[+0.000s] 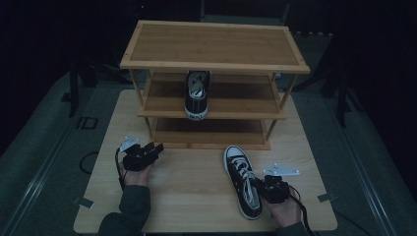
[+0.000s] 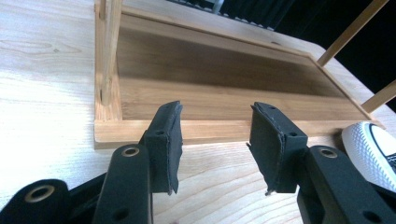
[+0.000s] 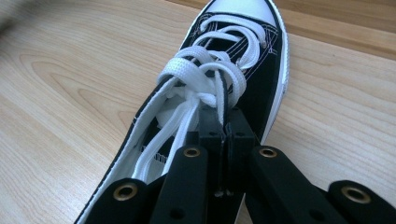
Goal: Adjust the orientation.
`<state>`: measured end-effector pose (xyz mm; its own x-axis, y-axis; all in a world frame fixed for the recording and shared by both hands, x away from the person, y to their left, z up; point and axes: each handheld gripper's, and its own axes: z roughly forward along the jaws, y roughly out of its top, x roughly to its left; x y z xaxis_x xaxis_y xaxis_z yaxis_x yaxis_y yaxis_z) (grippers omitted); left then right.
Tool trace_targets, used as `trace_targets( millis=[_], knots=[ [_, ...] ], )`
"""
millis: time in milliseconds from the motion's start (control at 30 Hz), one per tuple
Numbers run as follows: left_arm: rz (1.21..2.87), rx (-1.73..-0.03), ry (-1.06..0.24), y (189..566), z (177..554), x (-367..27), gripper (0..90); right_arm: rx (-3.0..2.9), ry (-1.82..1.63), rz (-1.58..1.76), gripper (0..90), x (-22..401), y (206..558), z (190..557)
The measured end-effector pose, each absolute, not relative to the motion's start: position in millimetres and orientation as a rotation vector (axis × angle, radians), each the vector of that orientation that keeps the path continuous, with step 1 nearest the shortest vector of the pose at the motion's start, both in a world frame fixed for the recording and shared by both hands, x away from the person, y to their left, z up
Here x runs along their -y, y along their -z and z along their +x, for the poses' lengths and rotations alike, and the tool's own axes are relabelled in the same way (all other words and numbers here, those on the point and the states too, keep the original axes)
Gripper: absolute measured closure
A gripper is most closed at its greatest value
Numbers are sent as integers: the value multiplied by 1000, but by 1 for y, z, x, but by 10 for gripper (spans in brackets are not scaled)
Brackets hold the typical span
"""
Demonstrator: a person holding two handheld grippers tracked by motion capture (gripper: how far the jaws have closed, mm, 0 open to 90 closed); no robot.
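Right gripper [image 3: 226, 128]: jaws pressed together on the side wall of the black sneaker [image 3: 219, 93] at its opening, just behind the white laces [image 3: 205, 74]. In the high view this gripper [image 1: 259, 186] sits at the sneaker's right edge, near the heel end; the sneaker [image 1: 242, 181] lies flat on the table [image 1: 192, 196], toe pointing toward the rack, near the front right of the tabletop.

Left gripper [image 2: 215, 140]: jaws apart, nothing between them, aimed at the rack's bottom shelf [image 2: 224, 100]. White toe cap of the sneaker [image 2: 369, 142] is at the right edge of that view. From above, the left gripper [image 1: 153, 150] hovers just off the rack's front left corner, well apart from the sneaker.

Wooden shoe rack [image 1: 214, 44], three tiers, stands at the back of the table. Second sneaker [image 1: 197, 93] sits on the middle shelf, heel facing the person, toe pointing away. Top and bottom shelves bare.
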<state>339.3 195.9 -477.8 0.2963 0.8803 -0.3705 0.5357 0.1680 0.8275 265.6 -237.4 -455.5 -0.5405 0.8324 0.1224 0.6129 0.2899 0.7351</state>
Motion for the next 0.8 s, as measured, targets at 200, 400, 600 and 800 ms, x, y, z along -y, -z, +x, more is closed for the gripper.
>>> trace_targets(
  millis=[200, 400, 600, 800],
  knots=[
    [1500, -1380, -402, 481, 340, -197, 543, -2278, -1103, 1441, 886, 239, 449, 270],
    [1495, -1396, -400, 484, 341, -198, 543, -2240, -1194, 1494, 888, 242, 449, 268],
    [1492, -1411, -402, 486, 343, -200, 543, -2212, -1259, 1495, 889, 243, 442, 263],
    [1504, -1409, -399, 487, 343, -197, 543, -2179, -1350, 1507, 889, 247, 431, 259]
  ],
)
